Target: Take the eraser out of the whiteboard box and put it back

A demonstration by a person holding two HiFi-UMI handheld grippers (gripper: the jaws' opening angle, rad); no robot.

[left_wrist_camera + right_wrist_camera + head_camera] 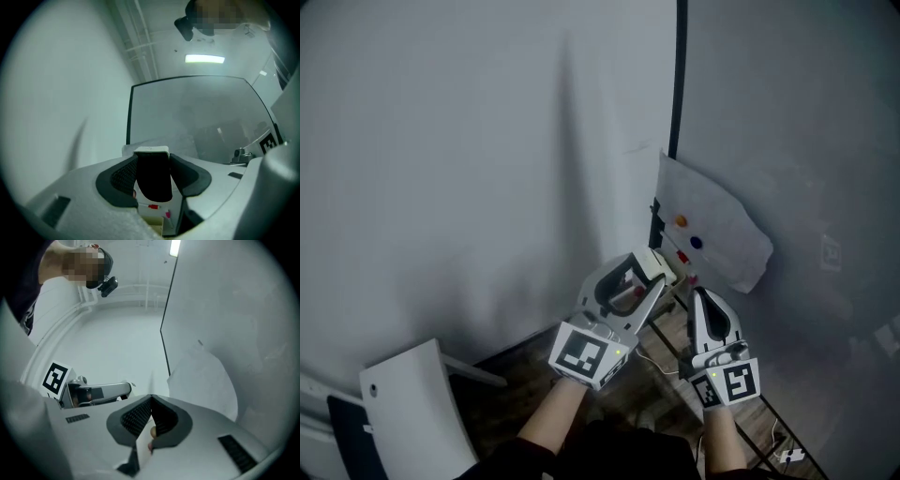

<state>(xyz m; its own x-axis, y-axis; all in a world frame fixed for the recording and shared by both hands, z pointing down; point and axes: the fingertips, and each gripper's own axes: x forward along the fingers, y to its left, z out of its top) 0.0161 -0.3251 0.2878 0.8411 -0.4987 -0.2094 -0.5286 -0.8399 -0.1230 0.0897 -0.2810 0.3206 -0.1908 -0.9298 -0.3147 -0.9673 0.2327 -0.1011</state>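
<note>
The eraser (pixel 153 174), black with a white top, stands upright between the jaws of my left gripper (pixel 153 160), which is shut on it. In the head view the left gripper (pixel 643 279) holds the eraser (pixel 651 263) in front of the whiteboard's lower left corner. Below the eraser a white box (pixel 158 214) shows with red and pink markers in it. My right gripper (pixel 702 294) is just to the right, pointing up at the board. Its pads (pixel 140 417) meet with nothing between them, so the right gripper (pixel 151 403) is shut.
A white sheet (pixel 714 223) hangs on the grey whiteboard (pixel 787 131) with orange, blue and red magnets on it. The board's black frame edge (pixel 679 75) runs up beside a grey wall (pixel 459 141). A white chair (pixel 412 403) stands at the lower left.
</note>
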